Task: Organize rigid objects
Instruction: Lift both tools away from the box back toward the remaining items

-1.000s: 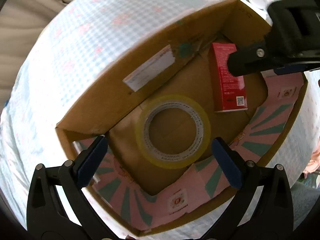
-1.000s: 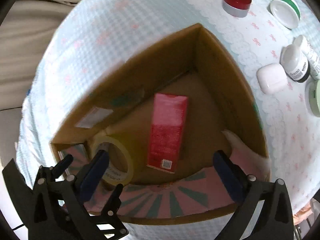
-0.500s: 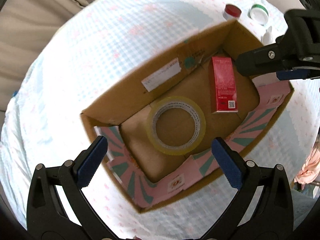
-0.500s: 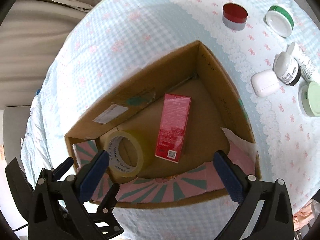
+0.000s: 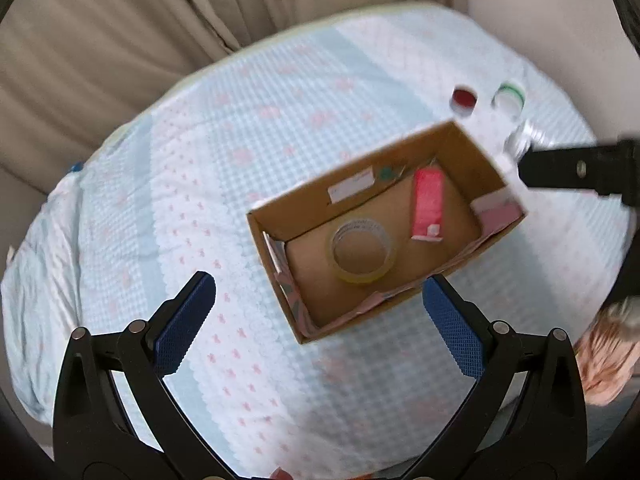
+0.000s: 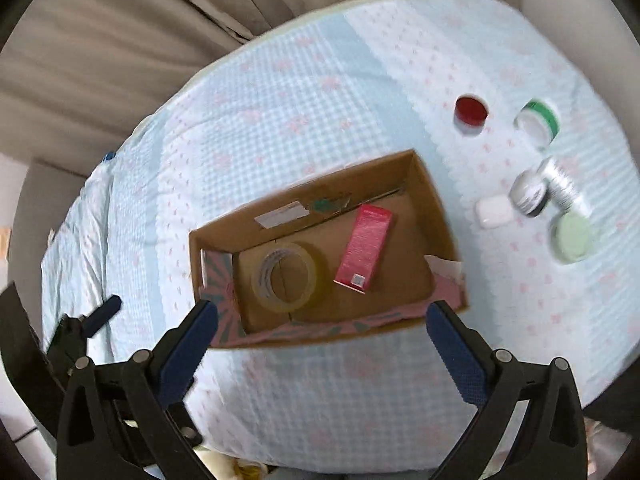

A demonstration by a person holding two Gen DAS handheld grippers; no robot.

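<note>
Both hand-held grippers, left (image 5: 318, 312) and right (image 6: 320, 340), hang spread wide and empty above the cardboard box (image 6: 434, 204), which holds a tape roll (image 6: 286, 280) and red carton (image 6: 363, 249). I'd guess the white case (image 6: 494, 210) right of the box goes next: straddle it squarely, then squeeze gently since it looks slick.

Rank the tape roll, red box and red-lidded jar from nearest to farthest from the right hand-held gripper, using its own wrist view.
From the right hand-held gripper:
1. Tape roll, lying in the cardboard box, left part.
2. Red box, lying flat in the same cardboard box, further right.
3. Red-lidded jar, on the tablecloth beyond the box's far right corner.
</note>
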